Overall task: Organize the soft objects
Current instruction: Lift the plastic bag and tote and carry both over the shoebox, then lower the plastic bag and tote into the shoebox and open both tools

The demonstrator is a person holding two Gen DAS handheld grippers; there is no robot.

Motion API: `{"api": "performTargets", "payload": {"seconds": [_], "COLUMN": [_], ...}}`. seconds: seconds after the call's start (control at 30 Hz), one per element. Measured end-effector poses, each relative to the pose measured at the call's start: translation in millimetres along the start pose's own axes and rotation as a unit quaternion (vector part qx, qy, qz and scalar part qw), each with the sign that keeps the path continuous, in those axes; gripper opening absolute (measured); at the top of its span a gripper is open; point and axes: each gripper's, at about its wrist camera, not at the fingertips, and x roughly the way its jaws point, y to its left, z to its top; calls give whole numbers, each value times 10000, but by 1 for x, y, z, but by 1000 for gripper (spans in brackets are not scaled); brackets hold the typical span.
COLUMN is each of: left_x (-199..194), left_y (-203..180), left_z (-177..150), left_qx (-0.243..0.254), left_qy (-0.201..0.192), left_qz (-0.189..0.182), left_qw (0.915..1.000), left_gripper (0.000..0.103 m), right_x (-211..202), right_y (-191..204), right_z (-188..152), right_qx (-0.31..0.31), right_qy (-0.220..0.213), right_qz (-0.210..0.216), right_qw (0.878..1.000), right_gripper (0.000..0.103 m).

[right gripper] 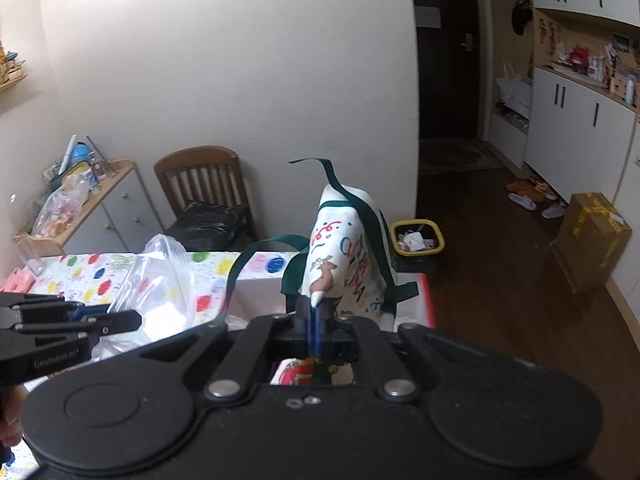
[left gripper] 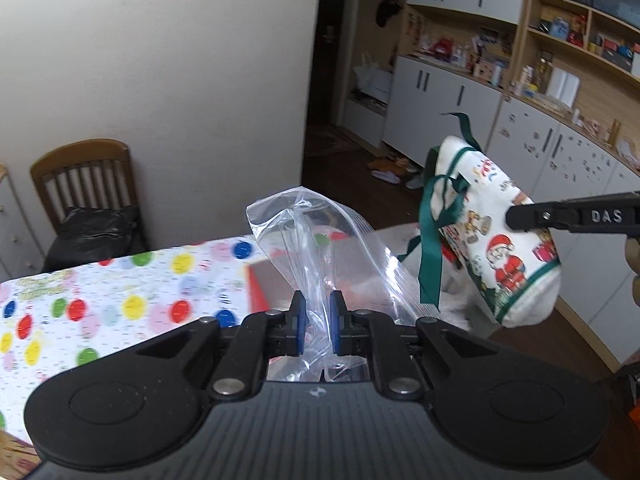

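My left gripper (left gripper: 317, 322) is shut on a clear zip-top plastic bag (left gripper: 316, 240), which stands up above the dotted tablecloth (left gripper: 120, 296). To its right hangs a white Christmas-print cloth (left gripper: 516, 264) with green ribbon trim, pinched by my right gripper (left gripper: 510, 216), which enters from the right edge. In the right wrist view my right gripper (right gripper: 316, 320) is shut on the lower edge of that cloth (right gripper: 348, 248), whose green ribbons dangle. The plastic bag (right gripper: 160, 280) and my left gripper (right gripper: 132, 322) show at the left.
A red-rimmed box (left gripper: 256, 288) sits on the table under the bag. A wooden chair (right gripper: 200, 184) with a black bag on it stands by the wall. A yellow-rimmed bin (right gripper: 418, 240), a cardboard box (right gripper: 592, 240) and cabinets (left gripper: 460, 92) lie beyond.
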Motion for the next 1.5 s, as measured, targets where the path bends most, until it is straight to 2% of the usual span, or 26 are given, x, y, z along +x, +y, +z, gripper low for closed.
{"api": "performTargets", "payload": {"seconds": [0.3,0.6,0.77,1.03,1.4,1.5], "left_x": [41,89,111,139,164,167], "left_y": [-44,-62,-63,-56,-49,-49], "left_z": [-7,-12,-14,-20,-30,-31], "left_qx": [34,-51,-64,-130,-138,-101], "left_qy": [234,438,460,708,1031,1050], "left_qz": [-133,96,186,420,602,589], "left_qw": [9996,9990,9987,9965,9927,9927], "left_gripper": [12,12,12,12,11,12], "right_x": [17,67,95,130,156,157], "right_y": [-43,-54,-48,-45,-43,-44], "right_z": [-9,-10,-15,-27,-40,-42], "right_qx": [120,20,32,164,167,161], "right_qy": [194,506,694,1040,1400,1477], "right_qz": [-97,38,253,556,799,891], "right_qw": [9997,9987,9973,9929,9868,9849], "right_gripper": [1,1,1,1,1,7]}}
